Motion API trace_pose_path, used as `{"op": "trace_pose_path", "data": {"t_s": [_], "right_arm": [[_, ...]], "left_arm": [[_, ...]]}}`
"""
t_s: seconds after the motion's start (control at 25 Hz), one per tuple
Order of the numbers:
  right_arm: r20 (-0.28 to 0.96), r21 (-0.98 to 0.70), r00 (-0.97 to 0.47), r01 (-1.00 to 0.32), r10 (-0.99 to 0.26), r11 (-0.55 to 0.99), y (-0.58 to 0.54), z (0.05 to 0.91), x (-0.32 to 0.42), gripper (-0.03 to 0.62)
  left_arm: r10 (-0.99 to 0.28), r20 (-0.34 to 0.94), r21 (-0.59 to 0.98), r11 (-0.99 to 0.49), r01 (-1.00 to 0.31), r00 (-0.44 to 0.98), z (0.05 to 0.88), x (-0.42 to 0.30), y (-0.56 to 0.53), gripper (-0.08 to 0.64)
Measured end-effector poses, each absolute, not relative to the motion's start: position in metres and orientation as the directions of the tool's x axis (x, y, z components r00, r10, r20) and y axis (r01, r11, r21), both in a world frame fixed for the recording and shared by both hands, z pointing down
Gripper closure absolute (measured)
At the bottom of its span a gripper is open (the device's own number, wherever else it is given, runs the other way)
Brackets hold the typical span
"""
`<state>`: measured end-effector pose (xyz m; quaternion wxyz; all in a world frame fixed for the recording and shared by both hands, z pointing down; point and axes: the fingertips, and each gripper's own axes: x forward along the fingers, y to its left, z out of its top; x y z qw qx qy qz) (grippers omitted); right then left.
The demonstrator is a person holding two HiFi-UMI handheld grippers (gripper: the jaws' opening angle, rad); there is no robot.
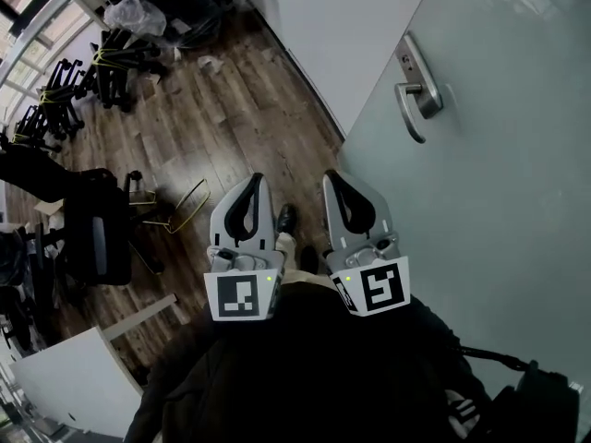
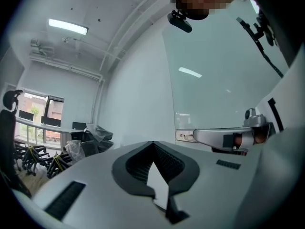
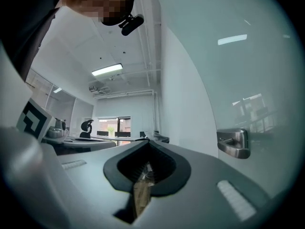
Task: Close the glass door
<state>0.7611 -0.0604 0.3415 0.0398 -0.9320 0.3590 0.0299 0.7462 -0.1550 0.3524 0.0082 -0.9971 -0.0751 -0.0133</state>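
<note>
Glass door (image 1: 499,201) fills the right side of the head view, apparently standing open above a wooden floor (image 1: 222,127). Its metal lever handle (image 1: 416,95) sits at upper right. At centre frame the person holds both tools low, near the body and apart from the door. The left gripper (image 1: 251,181) and right gripper (image 1: 332,175) each have their jaws pressed together, holding nothing. The best approach is probably a steady push with the right gripper near the handle, avoiding any jab at the pane.
</note>
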Motion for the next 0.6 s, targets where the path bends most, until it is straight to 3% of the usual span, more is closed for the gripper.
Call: {"op": "trace_pose_path", "data": {"t_s": [0.28,0.6], "right_arm": [[-0.052,-0.069,0.817,-0.577,-0.574,-0.814,-0.054,0.386,0.834,0.591],[-0.102,-0.048,0.871,-0.486,-0.48,-0.873,-0.037,0.349,0.88,0.591]], "left_arm": [[0.303,0.006,-0.016,-0.953,0.303,0.953,0.372,0.836,-0.144,0.563],[0.446,0.014,-0.002,-0.895,0.446,0.895,0.37,0.896,-0.121,0.563]]}}
